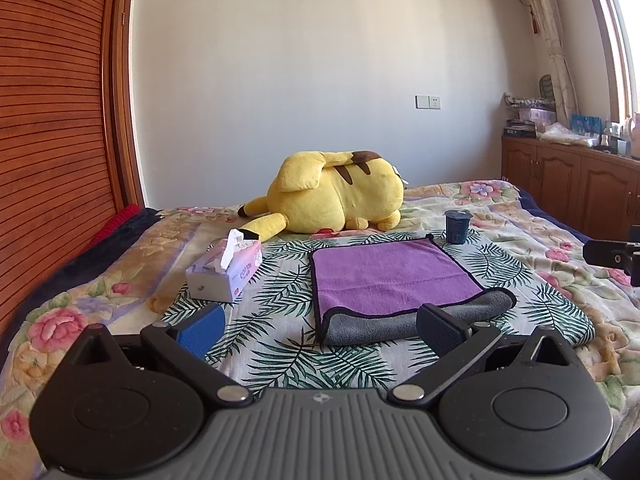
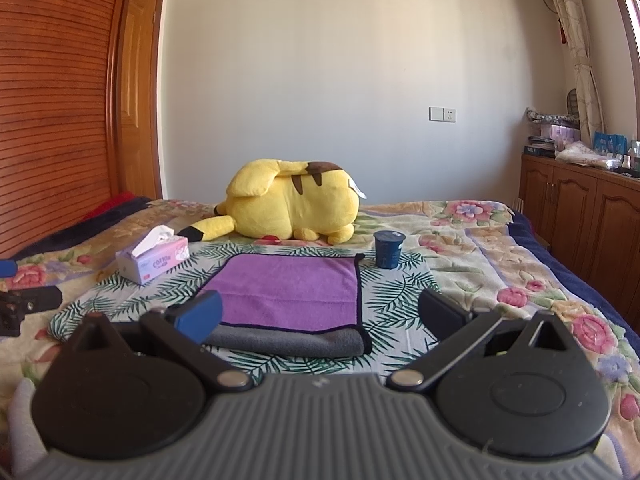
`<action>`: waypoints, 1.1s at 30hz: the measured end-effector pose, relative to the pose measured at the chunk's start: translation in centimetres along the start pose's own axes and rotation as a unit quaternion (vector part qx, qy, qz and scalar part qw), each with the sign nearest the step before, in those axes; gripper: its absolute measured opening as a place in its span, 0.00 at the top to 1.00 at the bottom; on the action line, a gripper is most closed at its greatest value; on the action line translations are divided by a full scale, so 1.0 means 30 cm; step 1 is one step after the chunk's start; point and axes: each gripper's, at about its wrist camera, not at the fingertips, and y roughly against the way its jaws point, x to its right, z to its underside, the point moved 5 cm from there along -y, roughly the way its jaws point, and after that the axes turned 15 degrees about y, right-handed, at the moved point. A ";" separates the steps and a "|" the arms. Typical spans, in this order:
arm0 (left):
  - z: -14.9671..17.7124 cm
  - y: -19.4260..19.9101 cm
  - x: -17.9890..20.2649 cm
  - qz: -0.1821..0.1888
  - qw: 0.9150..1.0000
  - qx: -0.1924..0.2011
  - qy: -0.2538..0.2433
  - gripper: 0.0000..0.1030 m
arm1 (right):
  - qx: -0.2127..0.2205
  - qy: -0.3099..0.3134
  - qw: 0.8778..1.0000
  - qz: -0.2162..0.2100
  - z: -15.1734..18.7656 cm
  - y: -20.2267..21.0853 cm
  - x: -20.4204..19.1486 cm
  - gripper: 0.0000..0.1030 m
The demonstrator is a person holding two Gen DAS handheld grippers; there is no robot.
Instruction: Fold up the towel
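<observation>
Tools first: left tool (image 1: 320, 330) wide open, nothing between its fingers, hovering low over the bed just short of the towel's near edge. Right tool (image 2: 320, 318) also spread wide and empty, same low forward-looking pose, level, no visible tilt. In the right view the blue finger pad (image 2: 200, 316) overlaps the towel's near-left corner; contact or just above, can't tell.

Towel (image 1: 394, 276): purple face up, grey backing rolled out along the near edge, dark piped border. Looks already folded at least once, judging by the thick grey fold (image 2: 288, 340) nearest the tools. Lies flat on the leaf-print cloth (image 1: 276, 288), mid-bed.

Handling guess: microfibre, light, fully limp, not fragile. Will drape and sag from any pinch point, so single-point lifts will bunch it. Fuzzy pile should grip the pads fine; little slip risk. The cloth underneath is also loose, so a deep pinch could snag both layers.

Where to grab: the two near corners at the fold, one per tool, pinching all layers so they don't shear apart. Piped edge gives a firmer bite than the middle.

Beyond the towel: tissue box (image 1: 224, 272) off to the left, dark blue cup (image 1: 457, 226) just past the far-right corner, close enough to knock on a forward fold. Yellow Pikachu plush (image 1: 332, 192) farther back, well apart.
</observation>
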 end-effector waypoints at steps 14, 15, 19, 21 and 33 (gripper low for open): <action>0.031 -0.079 0.034 0.013 0.999 -0.034 -0.028 0.19 | -0.022 0.012 1.000 -0.003 0.001 -0.066 -0.002 0.00; 0.033 -0.082 0.036 0.014 0.999 -0.035 -0.029 0.19 | -0.023 0.014 1.000 -0.004 0.001 -0.069 -0.004 0.00; 0.036 -0.098 0.046 0.020 0.998 -0.041 -0.031 0.19 | -0.026 0.022 0.999 -0.007 0.001 -0.087 -0.008 0.00; 0.036 -0.109 0.050 0.021 0.998 -0.043 -0.034 0.19 | -0.029 0.023 0.999 -0.009 0.000 -0.101 -0.004 0.00; 0.041 -0.202 0.062 0.025 0.997 -0.059 -0.033 0.19 | -0.053 0.033 0.998 -0.023 0.017 -0.181 -0.011 0.00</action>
